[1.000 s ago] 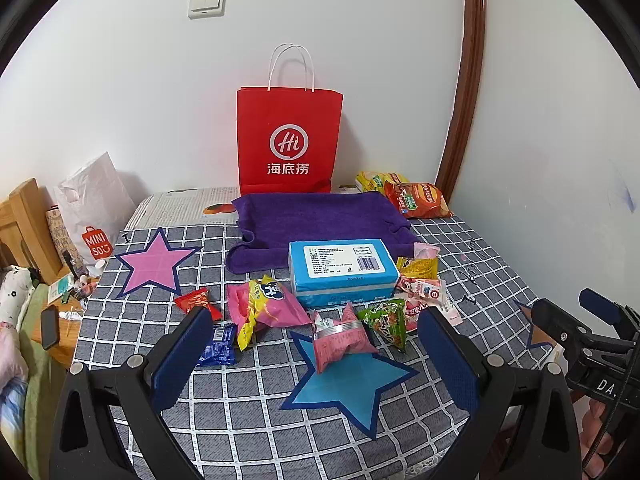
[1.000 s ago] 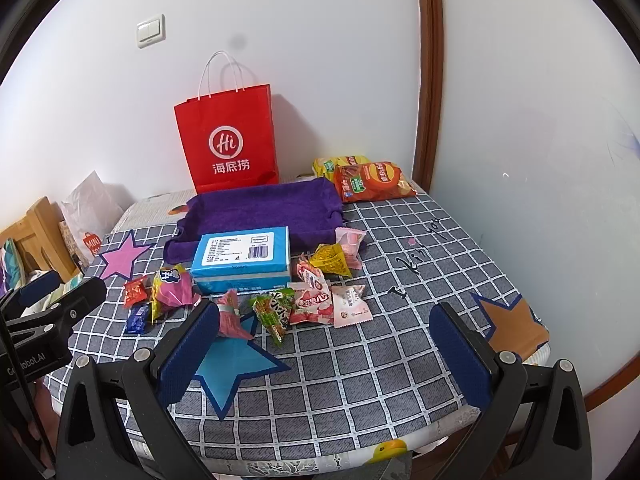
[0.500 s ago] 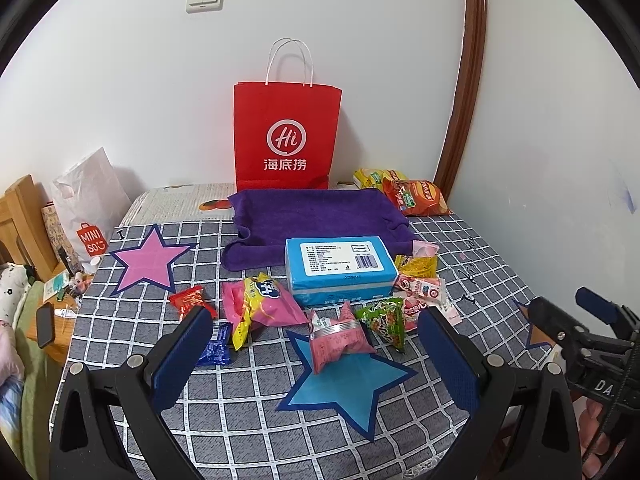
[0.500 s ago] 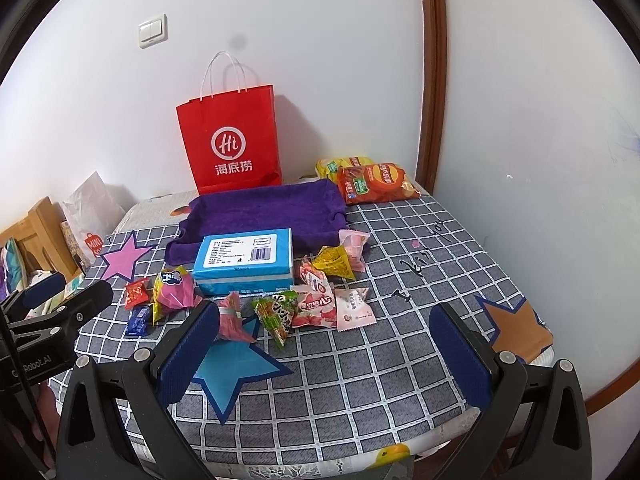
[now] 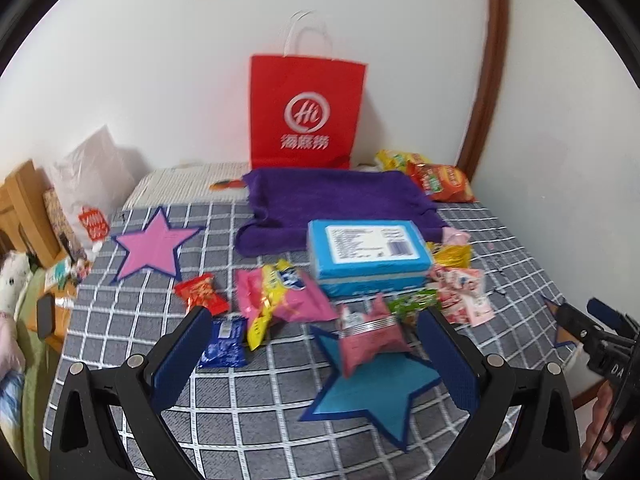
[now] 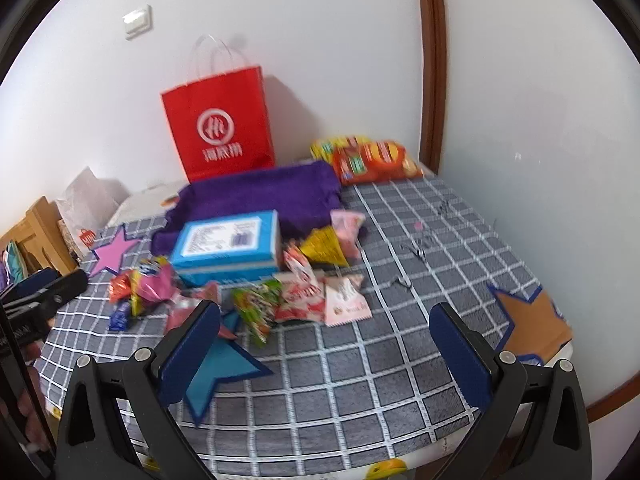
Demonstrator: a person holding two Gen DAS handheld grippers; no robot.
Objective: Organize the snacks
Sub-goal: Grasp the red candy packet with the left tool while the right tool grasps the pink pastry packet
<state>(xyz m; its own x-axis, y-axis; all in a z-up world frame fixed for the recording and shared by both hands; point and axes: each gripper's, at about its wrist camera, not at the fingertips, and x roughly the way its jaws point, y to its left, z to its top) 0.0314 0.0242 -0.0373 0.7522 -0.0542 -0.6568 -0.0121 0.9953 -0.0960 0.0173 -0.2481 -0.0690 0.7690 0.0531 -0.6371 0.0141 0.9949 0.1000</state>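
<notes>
A red paper bag [image 5: 307, 114] with a white "Hi" logo stands against the far wall, behind a purple towel [image 5: 336, 204]. Snack packets [image 5: 280, 296] lie scattered mid-bench around a blue box [image 5: 368, 256] with a white label, unreadable. Left gripper [image 5: 316, 356] and right gripper [image 6: 332, 348] hover near, fingers wide apart, empty.
</notes>
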